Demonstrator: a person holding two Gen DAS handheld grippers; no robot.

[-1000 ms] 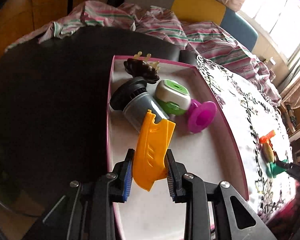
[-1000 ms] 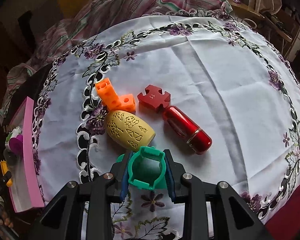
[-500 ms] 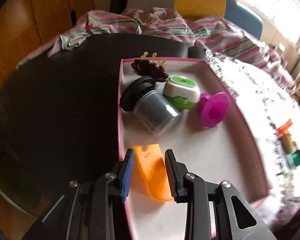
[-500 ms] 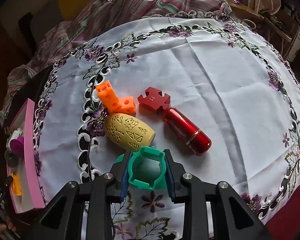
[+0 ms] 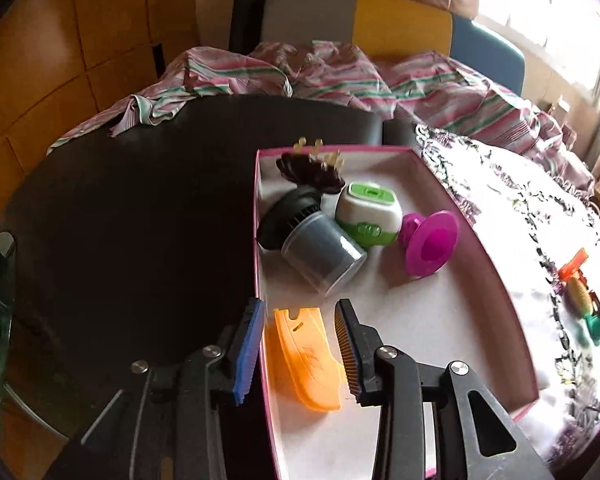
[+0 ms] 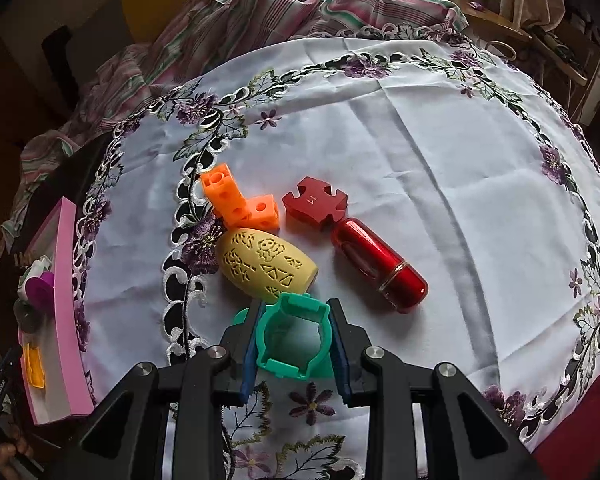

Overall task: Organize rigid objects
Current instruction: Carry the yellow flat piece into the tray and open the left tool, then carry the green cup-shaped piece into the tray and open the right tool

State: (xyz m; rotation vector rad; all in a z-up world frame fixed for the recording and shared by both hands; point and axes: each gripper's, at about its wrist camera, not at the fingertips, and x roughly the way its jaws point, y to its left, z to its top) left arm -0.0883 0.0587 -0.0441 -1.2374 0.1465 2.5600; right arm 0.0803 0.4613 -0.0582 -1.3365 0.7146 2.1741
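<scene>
The left gripper (image 5: 298, 344) fingers are opening; the orange scraper (image 5: 306, 360), held a second ago, now lies released in the pink box (image 5: 496, 280), so one item is sorted; the right gripper (image 6: 296, 340) stays clamped on the green ring (image 6: 294, 338) over the bench's floral cloth (image 6: 440, 128); striped fabric (image 6: 260, 8) behind.

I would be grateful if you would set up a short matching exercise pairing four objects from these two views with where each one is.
Things:
1. orange scraper
2. green ring piece
3. red capsule
4. magenta funnel

Places:
A. between the right gripper's fingers
B. on the tablecloth, next to the dark red block
C. in the pink box, beside the green-and-white case
D. on the box floor, below the left gripper's opening fingers

Pairs: 1-D, 2-A, 3-B, 4-C
</scene>
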